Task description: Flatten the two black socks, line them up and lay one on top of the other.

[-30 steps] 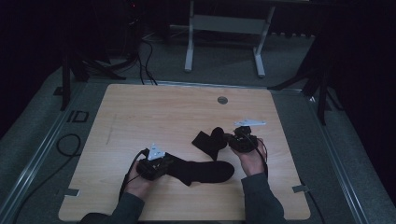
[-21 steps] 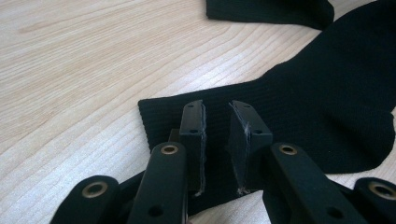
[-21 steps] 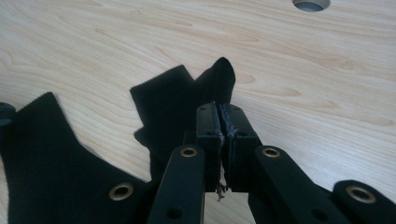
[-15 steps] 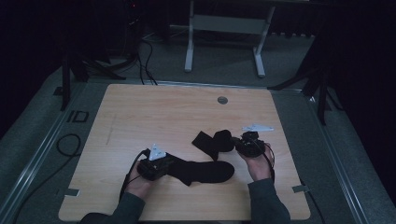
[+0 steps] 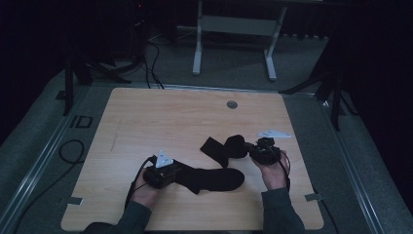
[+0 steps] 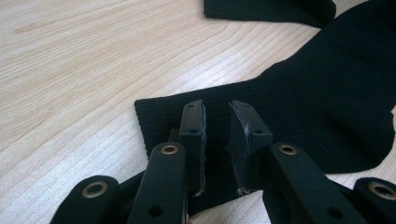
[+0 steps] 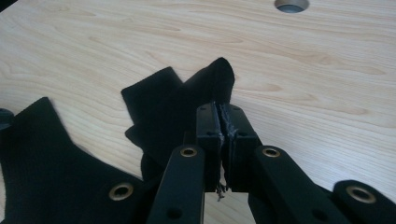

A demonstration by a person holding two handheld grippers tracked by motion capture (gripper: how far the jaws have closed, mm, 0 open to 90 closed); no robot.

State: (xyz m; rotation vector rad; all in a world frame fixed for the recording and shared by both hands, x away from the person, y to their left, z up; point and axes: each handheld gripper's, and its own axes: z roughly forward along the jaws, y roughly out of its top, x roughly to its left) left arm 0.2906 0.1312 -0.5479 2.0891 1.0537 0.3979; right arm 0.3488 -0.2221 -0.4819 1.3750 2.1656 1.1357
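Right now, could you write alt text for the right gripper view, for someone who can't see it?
The right gripper has its two black jaws shut on a raised fold of a black sock on a pale wooden table. Part of a second black sock lies at lower left, and a round hole sits at the table's far edge.

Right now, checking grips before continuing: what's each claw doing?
Left claw: open, over the near sock.
Right claw: closed on the far sock.
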